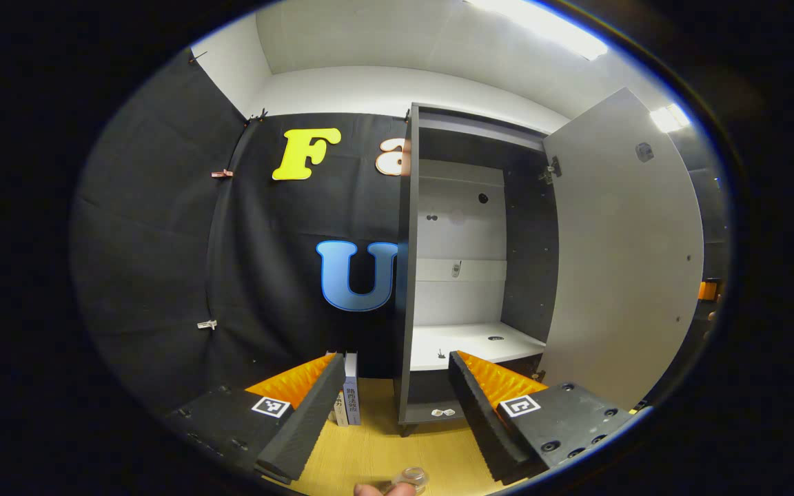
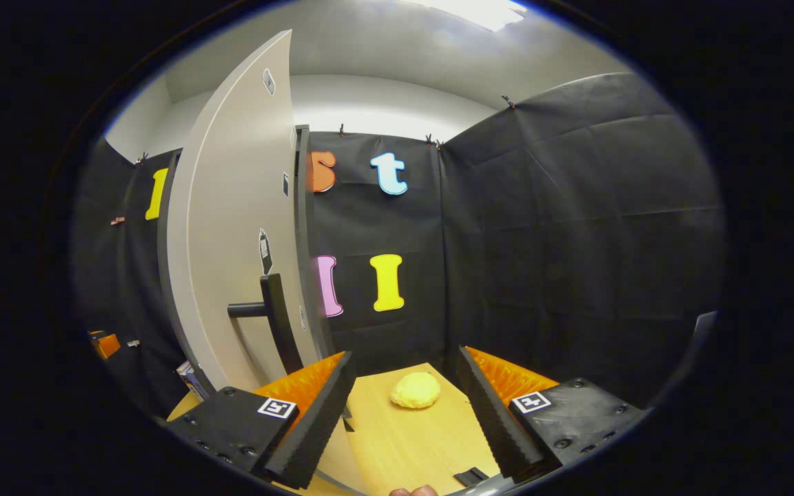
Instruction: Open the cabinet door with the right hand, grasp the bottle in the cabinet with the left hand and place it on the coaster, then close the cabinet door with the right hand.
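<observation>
Grey cabinet door (image 1: 621, 255) stands open, its shelf (image 1: 469, 342) bare. Left gripper (image 1: 397, 406) and right gripper (image 2: 404, 413) gape wide, holding nothing. Bottle (image 1: 411, 477) sits on the desk (image 1: 383, 448).

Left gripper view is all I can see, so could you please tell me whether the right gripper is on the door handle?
Observer: No. In the right gripper view the right gripper is open, and the black handle sits to its left, not between its fingers.
Operator: Thank you. Is anything lying on the table on that side?
Observer: Yes, a yellow lumpy object lies on the wooden table ahead of that gripper.
Operator: And what does the door's outer face look like?
Observer: The cabinet door has a few small stickers on its outer face, above the handle.
</observation>
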`<act>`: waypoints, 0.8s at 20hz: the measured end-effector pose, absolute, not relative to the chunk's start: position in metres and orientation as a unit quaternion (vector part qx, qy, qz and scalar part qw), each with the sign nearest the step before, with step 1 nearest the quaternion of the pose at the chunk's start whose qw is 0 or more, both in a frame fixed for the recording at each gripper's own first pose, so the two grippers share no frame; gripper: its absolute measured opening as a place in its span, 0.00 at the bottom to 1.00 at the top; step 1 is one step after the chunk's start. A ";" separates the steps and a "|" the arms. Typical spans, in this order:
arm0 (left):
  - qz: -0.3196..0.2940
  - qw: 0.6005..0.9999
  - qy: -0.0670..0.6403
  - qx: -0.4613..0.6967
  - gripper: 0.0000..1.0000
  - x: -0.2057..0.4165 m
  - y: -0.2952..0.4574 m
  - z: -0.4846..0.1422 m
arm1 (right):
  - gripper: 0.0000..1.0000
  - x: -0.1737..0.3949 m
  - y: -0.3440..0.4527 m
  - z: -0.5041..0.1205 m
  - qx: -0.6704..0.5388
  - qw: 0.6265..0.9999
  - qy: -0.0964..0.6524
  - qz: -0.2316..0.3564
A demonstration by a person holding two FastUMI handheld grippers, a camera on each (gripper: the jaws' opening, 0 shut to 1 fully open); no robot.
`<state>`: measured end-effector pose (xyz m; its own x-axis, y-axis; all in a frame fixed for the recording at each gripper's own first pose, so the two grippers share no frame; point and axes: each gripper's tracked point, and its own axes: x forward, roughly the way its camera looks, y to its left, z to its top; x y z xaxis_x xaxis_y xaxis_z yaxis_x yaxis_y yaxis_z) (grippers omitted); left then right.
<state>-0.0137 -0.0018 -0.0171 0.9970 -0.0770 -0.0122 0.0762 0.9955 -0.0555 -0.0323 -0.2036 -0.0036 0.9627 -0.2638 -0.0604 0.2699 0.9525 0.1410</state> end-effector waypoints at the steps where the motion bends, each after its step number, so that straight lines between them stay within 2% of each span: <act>1: -0.037 0.999 0.006 -0.029 0.92 -0.013 -0.002 -0.017 | 0.97 -0.033 -0.197 -0.004 0.079 0.988 0.022 -0.130; 2: -0.036 0.999 0.006 -0.031 0.95 -0.013 -0.001 -0.017 | 0.97 -0.033 -0.190 -0.005 0.085 0.989 0.024 -0.122; 4: -0.034 0.999 0.006 -0.034 0.92 -0.012 -0.001 -0.017 | 0.98 -0.033 -0.171 -0.005 0.096 0.990 0.026 -0.101; 10: -0.018 0.999 0.016 -0.026 0.92 -0.012 0.006 -0.023 | 0.97 -0.027 -0.119 -0.006 0.102 0.994 0.028 -0.041; 11: -0.016 0.999 0.016 -0.026 0.95 -0.013 0.007 -0.023 | 0.97 -0.026 -0.111 -0.005 0.100 0.994 0.026 -0.032; 15: -0.010 1.000 0.015 -0.023 0.92 -0.015 0.009 -0.022 | 0.98 -0.018 -0.081 -0.008 0.108 0.994 0.028 0.002; 16: -0.009 1.000 0.016 -0.023 0.95 -0.016 0.009 -0.022 | 0.98 -0.016 -0.072 -0.009 0.113 0.993 0.031 0.011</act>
<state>-0.0162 0.0091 -0.0224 0.9993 -0.0196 -0.0310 0.0182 0.9987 -0.0469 -0.0160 -0.0720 -0.0091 0.9979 0.0283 -0.0585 -0.0143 0.9741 0.2258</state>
